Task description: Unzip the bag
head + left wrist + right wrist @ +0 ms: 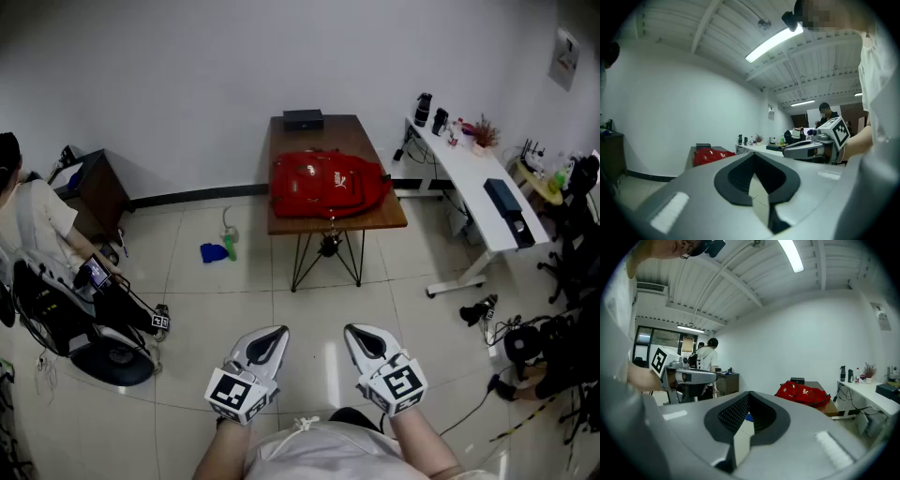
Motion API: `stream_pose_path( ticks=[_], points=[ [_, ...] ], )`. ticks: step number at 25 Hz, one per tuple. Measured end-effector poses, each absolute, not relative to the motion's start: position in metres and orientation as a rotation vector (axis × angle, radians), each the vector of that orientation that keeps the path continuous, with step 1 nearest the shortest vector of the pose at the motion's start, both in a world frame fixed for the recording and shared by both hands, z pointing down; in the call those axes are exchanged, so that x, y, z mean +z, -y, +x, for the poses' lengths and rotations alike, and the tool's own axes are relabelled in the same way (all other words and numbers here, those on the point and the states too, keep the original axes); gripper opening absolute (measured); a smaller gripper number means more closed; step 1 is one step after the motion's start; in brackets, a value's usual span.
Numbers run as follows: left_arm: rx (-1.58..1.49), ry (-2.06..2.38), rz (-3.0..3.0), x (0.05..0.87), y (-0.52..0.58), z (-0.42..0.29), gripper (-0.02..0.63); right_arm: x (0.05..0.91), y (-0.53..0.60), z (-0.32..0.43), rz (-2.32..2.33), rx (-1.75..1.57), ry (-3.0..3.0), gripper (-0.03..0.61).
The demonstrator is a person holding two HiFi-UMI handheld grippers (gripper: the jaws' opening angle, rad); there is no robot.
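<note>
Backpack (328, 184), red, lies across the surface (352, 131); left tongs (270, 336) and right tongs (360, 336) are closed, empty, well apart from it.

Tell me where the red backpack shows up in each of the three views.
Head view: red backpack upper centre, on the wooden table.
Left gripper view: red backpack small, left of centre.
Right gripper view: red backpack right of centre.
Shared landmark: black box on the table behind it.

Bright, even ceiling-tube light (773, 42); sharp head view, fisheye-bent gripper views.
</note>
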State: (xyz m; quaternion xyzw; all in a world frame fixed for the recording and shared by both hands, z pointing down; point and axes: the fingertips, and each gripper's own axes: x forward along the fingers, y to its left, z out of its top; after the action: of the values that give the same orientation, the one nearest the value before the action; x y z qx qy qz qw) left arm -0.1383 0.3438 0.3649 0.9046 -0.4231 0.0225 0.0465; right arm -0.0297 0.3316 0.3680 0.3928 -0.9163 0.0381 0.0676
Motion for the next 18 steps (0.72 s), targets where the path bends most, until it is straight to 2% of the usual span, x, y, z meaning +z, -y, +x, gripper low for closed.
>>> stream_pose_path(
  ticks=[8,18],
  points=[
    [0.075,1.256,2.757,0.385,-0.287,-0.138,0.005,0.392,-0.278,-0.026,1.202,0.185,2.754,0.005],
    [0.078,1.362,2.732,0.382,-0.104,-0.109,0.005,0.389,-0.086,0.007,1.112,0.125,2.769,0.005]
  ],
)
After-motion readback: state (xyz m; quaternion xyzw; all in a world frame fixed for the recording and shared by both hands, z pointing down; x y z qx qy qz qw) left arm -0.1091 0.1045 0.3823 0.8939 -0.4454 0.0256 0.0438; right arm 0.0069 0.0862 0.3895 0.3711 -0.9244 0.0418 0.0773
